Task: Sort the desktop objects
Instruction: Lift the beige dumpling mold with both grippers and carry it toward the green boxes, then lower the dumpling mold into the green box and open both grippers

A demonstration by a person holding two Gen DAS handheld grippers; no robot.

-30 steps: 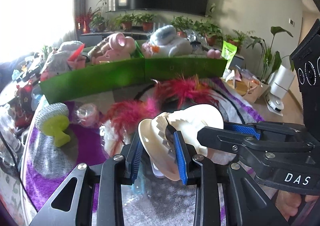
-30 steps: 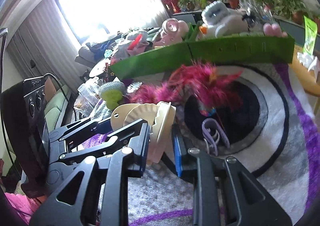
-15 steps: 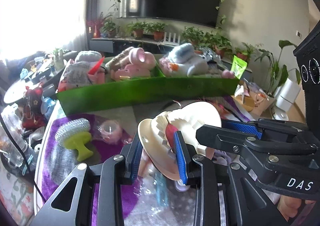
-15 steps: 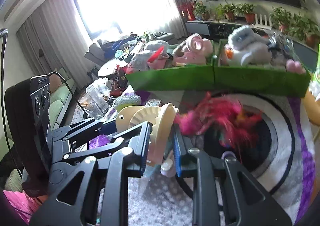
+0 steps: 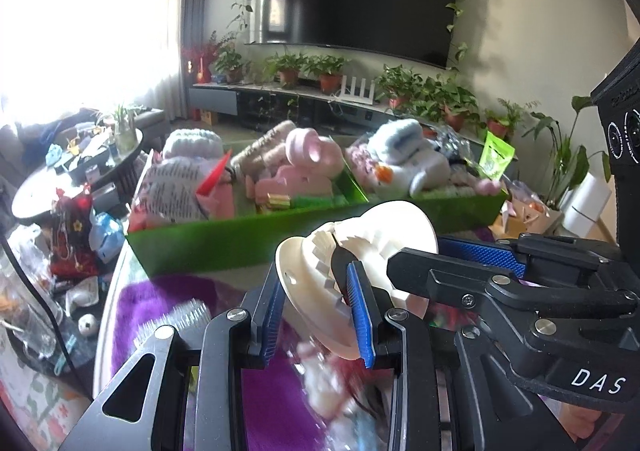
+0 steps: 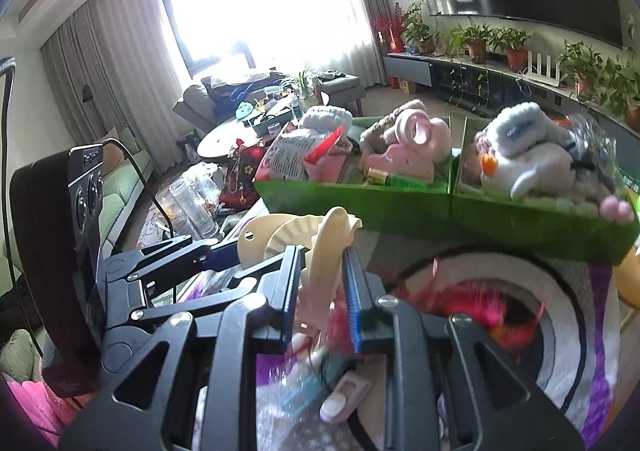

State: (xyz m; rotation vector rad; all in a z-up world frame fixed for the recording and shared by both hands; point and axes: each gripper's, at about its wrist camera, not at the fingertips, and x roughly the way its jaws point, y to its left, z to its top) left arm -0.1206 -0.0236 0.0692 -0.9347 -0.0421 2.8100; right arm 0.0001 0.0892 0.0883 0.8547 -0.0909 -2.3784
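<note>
**Dumpling mould held by both grippers, short of the green trays**

The cream plastic dumpling mould [image 5: 356, 247] is off the table, held above the purple-and-grey mat [image 6: 576, 311] just in front of the green trays [image 5: 224, 239]. It is folded nearly shut at its hinge. The left hand-held gripper [image 5: 316, 307] is clamped at a narrow setting on one toothed half; the right hand-held gripper [image 6: 320, 291] is clamped, narrower still, on the other half, edge-on between its blue pads [image 6: 352, 291].

**Progress.** The trays already contain a white plush toy [image 6: 520, 159], pink items [image 5: 308, 155] and a printed pouch [image 5: 172, 187]. The mould is gripped and lifted but not yet placed. Loose items remain on the mat: red feathers [image 6: 492, 307], a silver-topped scrubber [image 5: 180, 319] and small clips [image 6: 344, 395]. Judged from this, sorting is partly done, with several objects left.

**Orientation.** In the left wrist view the round halves stand on edge, with the toothed rim facing up and toward the trays. The long axis runs roughly across the two grippers, from one half to the other. The exact tilt cannot be determined.
</note>
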